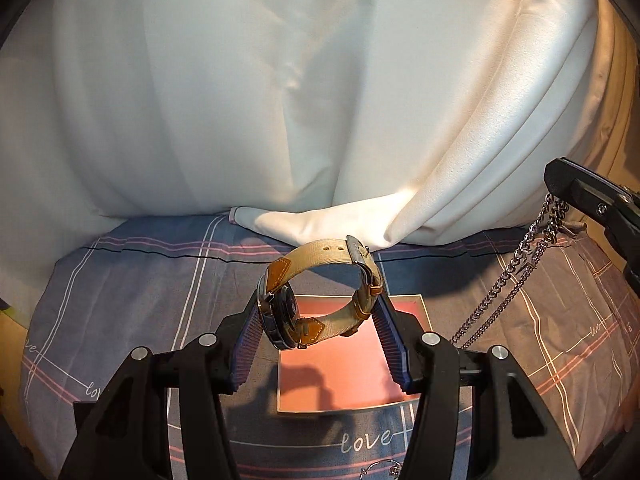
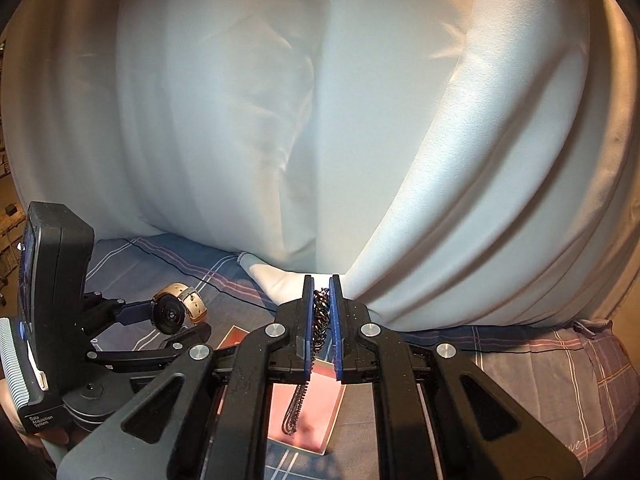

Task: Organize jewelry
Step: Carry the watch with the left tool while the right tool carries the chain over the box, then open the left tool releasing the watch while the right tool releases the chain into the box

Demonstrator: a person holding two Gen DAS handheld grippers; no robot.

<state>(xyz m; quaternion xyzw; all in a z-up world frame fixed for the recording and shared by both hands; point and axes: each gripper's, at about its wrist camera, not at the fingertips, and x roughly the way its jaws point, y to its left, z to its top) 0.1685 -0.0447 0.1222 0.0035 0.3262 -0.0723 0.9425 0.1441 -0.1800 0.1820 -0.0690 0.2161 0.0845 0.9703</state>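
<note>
White curtain (image 1: 240, 100) walls off the bed's (image 1: 120, 280) far edge; bare bedspread lies open left of the pink tray (image 1: 340, 384); a hanging chain (image 1: 500, 284) crosses its right side.

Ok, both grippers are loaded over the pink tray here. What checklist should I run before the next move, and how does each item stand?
1. Left gripper holds the watch between its pads: ok.
2. Right gripper clamps the chain: ok.
3. Pink tray bare below the watch: ok.
4. Chain's free end hangs over the tray: ok.
5. Chain clear of the left gripper: cannot tell.
6. Small ring-like piece on the bedsheet not yet collected: not ok.
</note>
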